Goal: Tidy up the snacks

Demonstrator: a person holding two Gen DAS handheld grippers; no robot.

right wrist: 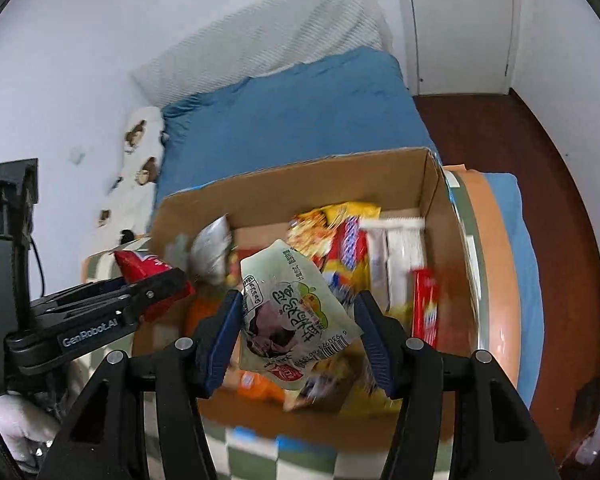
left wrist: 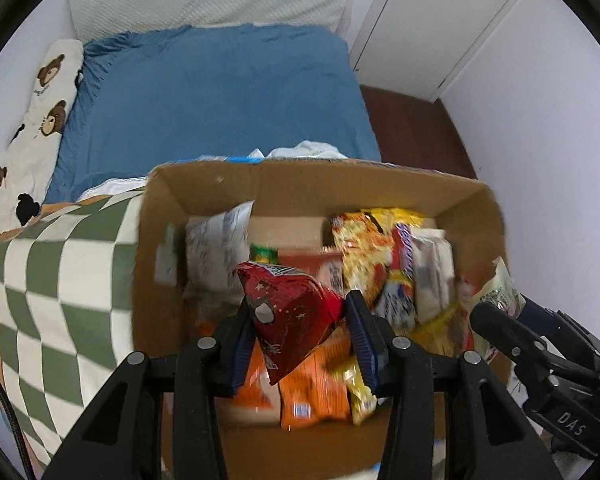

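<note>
An open cardboard box (left wrist: 204,184) (right wrist: 340,176) on the bed holds several snack packets. My left gripper (left wrist: 298,304) is shut on a red snack packet (left wrist: 292,312) and holds it above the box's near left part. In the right wrist view that gripper (right wrist: 156,288) comes in from the left with the red packet (right wrist: 140,266) in it. My right gripper (right wrist: 298,300) is shut on a pale green pouch (right wrist: 288,312), over the middle of the box. In the left wrist view the pouch (left wrist: 496,292) sticks up at the box's right edge. Both views are blurred.
The box rests on a green and white checked blanket (left wrist: 60,280) on a blue bed (left wrist: 220,100). A bear-print pillow (left wrist: 40,120) lies along the left wall. A white door (right wrist: 460,28) and dark wooden floor (right wrist: 540,160) lie to the right.
</note>
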